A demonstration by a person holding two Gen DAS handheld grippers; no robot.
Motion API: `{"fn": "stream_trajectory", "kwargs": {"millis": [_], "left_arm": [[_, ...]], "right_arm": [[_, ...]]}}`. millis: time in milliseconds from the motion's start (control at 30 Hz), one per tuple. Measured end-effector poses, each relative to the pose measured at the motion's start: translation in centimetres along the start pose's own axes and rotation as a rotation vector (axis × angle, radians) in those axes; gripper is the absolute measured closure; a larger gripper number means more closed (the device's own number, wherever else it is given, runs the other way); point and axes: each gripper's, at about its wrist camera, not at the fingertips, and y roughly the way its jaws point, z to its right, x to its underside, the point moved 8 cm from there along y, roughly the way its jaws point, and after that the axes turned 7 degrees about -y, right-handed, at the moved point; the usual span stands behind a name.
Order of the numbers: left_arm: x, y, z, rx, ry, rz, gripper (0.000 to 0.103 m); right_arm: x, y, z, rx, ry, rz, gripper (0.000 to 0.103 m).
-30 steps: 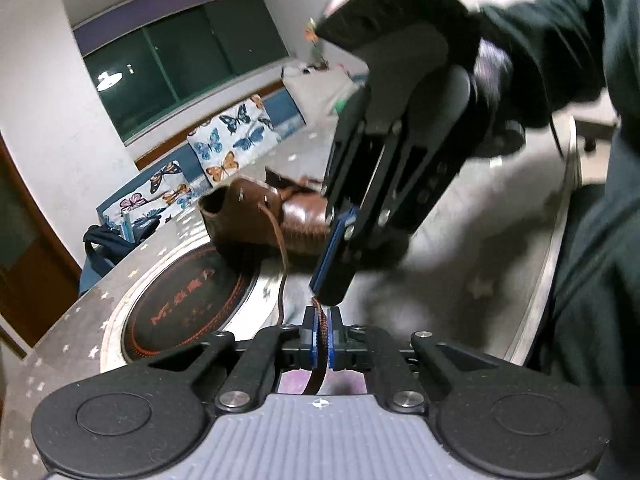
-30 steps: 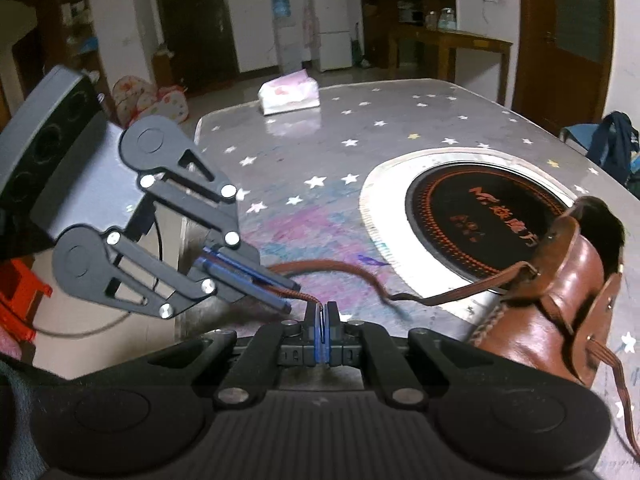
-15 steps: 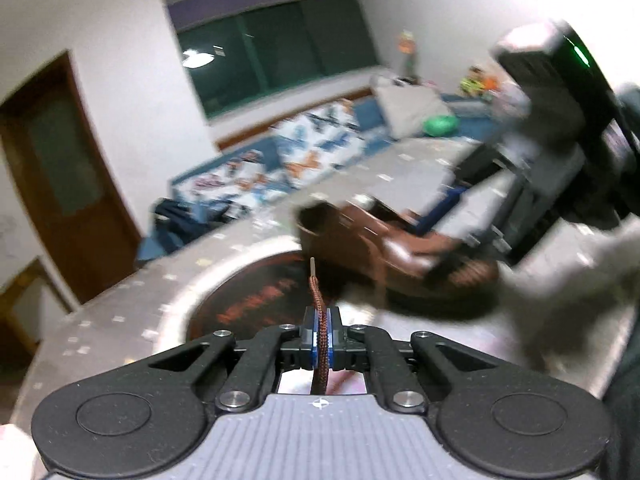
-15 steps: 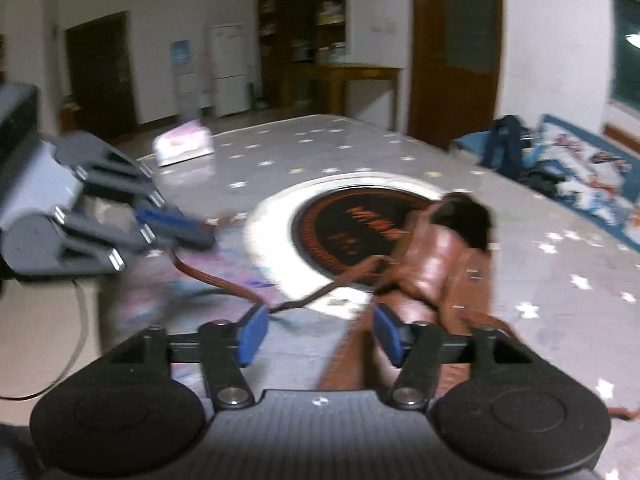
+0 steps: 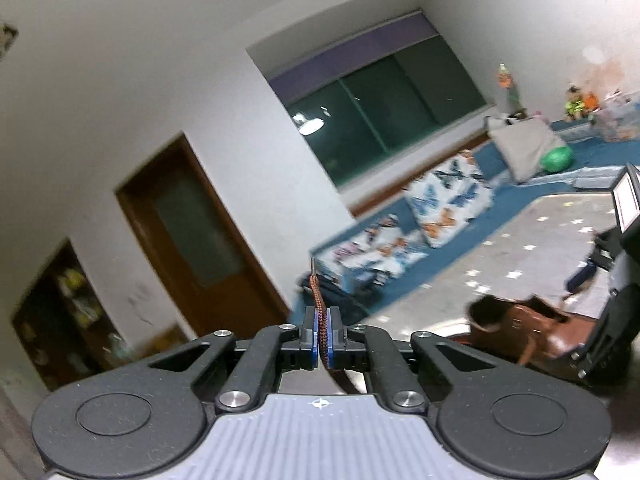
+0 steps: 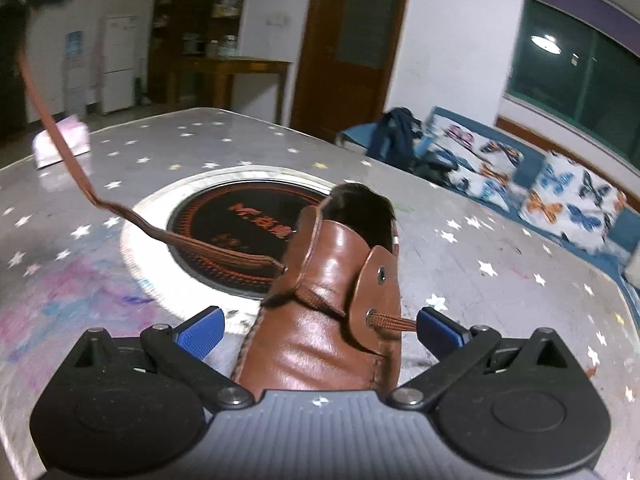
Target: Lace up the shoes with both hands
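In the left wrist view, the left tool [image 5: 322,334] was clamped on a brown braided shoelace [image 5: 319,312], whose free tip stood up above the blue pads while the rest dropped below them. The camera pointed up and away toward a white wall, a brown wooden door [image 5: 192,236] and a dark window [image 5: 384,108]. Low at the right, a brown leather shoe [image 5: 516,332] lay on the grey star-patterned worktop [image 5: 520,232], blurred, with the black body of the right tool beside it at the frame edge.

In the right wrist view, the right tool [image 6: 320,330] stood wide apart, its blue pads [image 6: 200,332] on either side of the shoe [image 6: 332,320] and holding nothing. The shoe rested on the worktop [image 6: 500,280], just beside a round black inset plate with orange lettering [image 6: 236,232]. The shoelace [image 6: 132,220] ran from the shoe's left eyelet up and away to the upper left, lifted clear of the worktop. A second lace end [image 6: 394,322] stuck out of a right eyelet, reaching the right pad.
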Motion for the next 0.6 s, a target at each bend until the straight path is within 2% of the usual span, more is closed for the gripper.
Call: {"fn": "stream_trajectory", "kwargs": {"millis": [167,333,600], "left_arm": [[-0.7,-0.1,-0.6,-0.108,0.054,0.043,0.100],[-0.5,0.2,0.0,-0.179,0.127,0.074,0.100],[0.1,0.6,0.6,-0.224,0.177,0.087,0.100]], "right_arm": [[-0.1,1.9,0.0,0.056,0.016,-0.045,0.000],[0.0,3.2,0.1,0.085,0.045,-0.091,0.000],[0.1,3.6,0.5,0.097,0.077,-0.132,0.000]]}}
